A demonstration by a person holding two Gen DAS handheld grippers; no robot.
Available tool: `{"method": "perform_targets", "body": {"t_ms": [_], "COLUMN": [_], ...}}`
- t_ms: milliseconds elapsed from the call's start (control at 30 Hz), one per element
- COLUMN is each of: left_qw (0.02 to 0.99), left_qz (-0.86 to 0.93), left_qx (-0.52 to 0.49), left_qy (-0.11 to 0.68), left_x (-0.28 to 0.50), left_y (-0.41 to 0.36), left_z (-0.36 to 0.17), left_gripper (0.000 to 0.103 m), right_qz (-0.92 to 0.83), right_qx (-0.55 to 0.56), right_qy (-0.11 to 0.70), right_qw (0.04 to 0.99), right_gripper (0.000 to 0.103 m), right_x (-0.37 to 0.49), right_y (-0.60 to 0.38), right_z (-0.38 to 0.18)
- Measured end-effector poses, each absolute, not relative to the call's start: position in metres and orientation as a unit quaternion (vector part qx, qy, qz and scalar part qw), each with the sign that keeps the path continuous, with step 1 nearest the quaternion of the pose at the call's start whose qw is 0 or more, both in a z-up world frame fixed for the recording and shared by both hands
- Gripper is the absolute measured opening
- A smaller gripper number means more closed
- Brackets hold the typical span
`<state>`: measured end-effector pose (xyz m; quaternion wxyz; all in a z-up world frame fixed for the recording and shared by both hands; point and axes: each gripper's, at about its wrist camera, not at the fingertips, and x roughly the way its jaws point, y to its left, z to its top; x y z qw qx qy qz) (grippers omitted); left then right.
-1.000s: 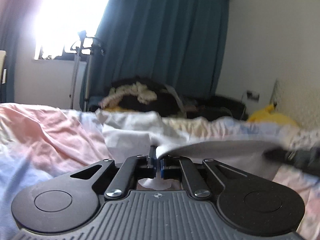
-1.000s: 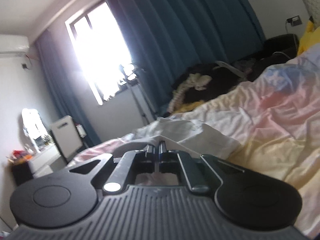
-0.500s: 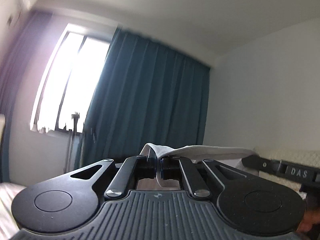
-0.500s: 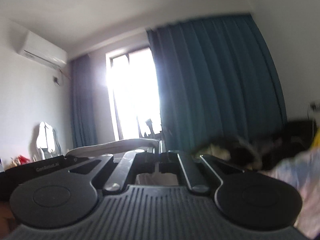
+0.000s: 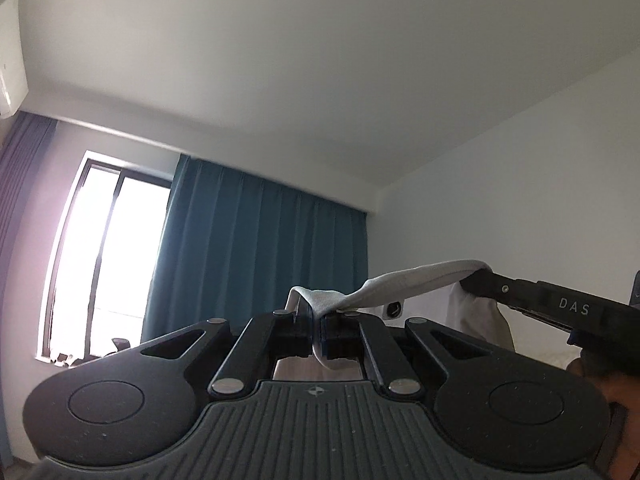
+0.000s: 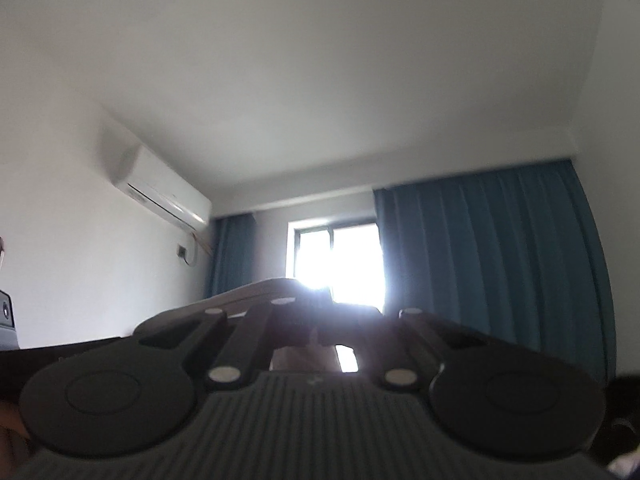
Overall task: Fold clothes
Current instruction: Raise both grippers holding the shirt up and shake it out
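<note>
In your left wrist view, your left gripper points up toward the ceiling, its jaws closed tight on an edge of the white knitted cloth garment. The cloth stretches taut to the right, where your right gripper pinches its other end. The teal pleated curtain and bright window lie far behind.

In your right wrist view, your right gripper is backlit and dark; its jaws are clamped together, with the garment running off to the left from them. A white wall air conditioner hangs far left.
</note>
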<state>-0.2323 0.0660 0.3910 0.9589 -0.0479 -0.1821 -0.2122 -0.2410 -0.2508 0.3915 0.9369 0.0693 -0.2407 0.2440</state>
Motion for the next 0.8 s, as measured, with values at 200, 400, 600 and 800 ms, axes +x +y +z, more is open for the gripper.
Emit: {"method": "perform_targets", "body": {"t_ms": [200, 400, 600, 800], "left_qw": [0.964, 0.979, 0.985, 0.983], "left_qz": [-0.193, -0.17, -0.164, -0.161], "left_qx": [-0.04, -0.035, -0.043, -0.05], "left_qy": [-0.178, -0.106, -0.012, 0.077], "left_x": [-0.204, -0.104, 0.046, 0.211], "left_y": [0.053, 0.023, -0.007, -0.029], "left_z": [0.416, 0.38, 0.288, 0.165], "left_gripper": [0.005, 0.005, 0.005, 0.005], "right_qz": [0.237, 0.204, 0.174, 0.148], "right_qx": [0.043, 0.039, 0.063, 0.069], "right_qy": [-0.253, -0.179, -0.093, -0.023], "right_qw": [0.937, 0.962, 0.978, 0.986], "right_gripper": [0.004, 0.004, 0.004, 0.004], "right_x": [-0.231, -0.131, 0.009, 0.157], "right_y": [-0.255, -0.256, -0.27, -0.283], "right_z": [0.432, 0.416, 0.33, 0.209]}}
